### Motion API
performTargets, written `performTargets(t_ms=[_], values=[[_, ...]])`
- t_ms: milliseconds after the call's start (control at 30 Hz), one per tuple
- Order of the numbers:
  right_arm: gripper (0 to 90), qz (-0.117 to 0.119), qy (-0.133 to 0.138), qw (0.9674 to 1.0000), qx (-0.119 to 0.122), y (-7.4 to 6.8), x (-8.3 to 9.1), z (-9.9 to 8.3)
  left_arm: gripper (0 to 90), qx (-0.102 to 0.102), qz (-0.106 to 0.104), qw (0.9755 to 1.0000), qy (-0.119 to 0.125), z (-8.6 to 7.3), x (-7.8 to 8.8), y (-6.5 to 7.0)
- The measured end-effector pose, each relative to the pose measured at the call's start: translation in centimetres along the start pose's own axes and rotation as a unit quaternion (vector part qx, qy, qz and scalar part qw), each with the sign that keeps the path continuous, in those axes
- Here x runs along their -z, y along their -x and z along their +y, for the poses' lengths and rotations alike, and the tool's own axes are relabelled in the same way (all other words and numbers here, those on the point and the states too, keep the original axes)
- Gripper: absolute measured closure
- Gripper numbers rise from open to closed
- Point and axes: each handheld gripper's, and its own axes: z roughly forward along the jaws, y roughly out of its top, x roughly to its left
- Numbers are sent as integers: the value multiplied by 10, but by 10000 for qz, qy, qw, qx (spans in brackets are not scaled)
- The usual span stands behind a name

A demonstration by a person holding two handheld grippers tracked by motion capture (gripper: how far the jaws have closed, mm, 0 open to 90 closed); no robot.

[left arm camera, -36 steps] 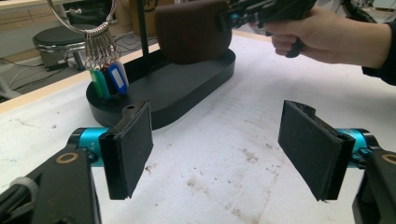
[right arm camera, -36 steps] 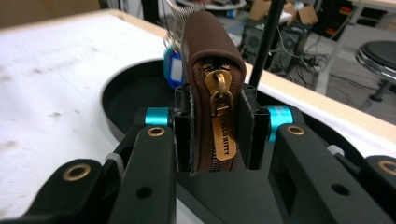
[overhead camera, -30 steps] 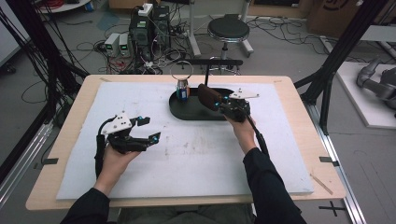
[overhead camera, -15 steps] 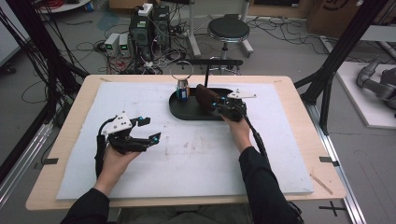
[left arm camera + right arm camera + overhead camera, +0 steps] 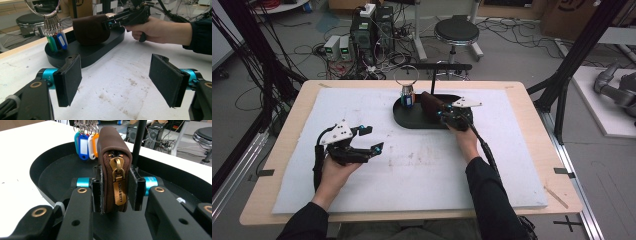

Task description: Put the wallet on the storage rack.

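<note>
Your desk [image 5: 532, 150] is a pale wooden top with a white sheet [image 5: 422, 175] laid over most of it, leaving a bare wood border all round. The sheet is scuffed, with brownish smudges near its middle. At the far centre sits a black oval tray [image 5: 409, 120] with a thin black post rising from it and a crossbar on top; a metal ring hangs there carrying coloured plastic key tags [image 5: 85, 143].

Your right gripper [image 5: 443, 114] reaches into that tray and has its two pads set against the sides of a small brown zipped pouch [image 5: 113, 152], which stands on edge in the tray with its brass zip pull facing the right gripper view. The jaws have just eased open a little, yet the pads look to be still touching the pouch on both sides, though the contact is hard to judge.

Your left gripper [image 5: 368, 139] hangs over the near-left part of the sheet, well apart from the tray, jaws spread wide with nothing between them.

Beyond the desk the grey floor is strewn with black cables. A round black stool [image 5: 456, 32] stands behind the far edge, with computer boxes [image 5: 372, 27] to its left. Black frame struts rise on both sides.
</note>
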Motion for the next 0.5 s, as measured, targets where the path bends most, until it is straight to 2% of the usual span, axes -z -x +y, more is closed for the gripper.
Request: performTargets(t_ms=[233, 367, 500], values=[[664, -25, -69, 10000, -46, 1, 1, 0, 261, 14, -16, 10000, -4, 0, -1, 1], [594, -147, -141, 9998, 59, 0, 2, 0, 262, 16, -11, 10000, -2, 0, -1, 1], [539, -222, -208, 9995, 15, 2, 3, 1, 262, 9, -21, 10000, -7, 0, -1, 1]])
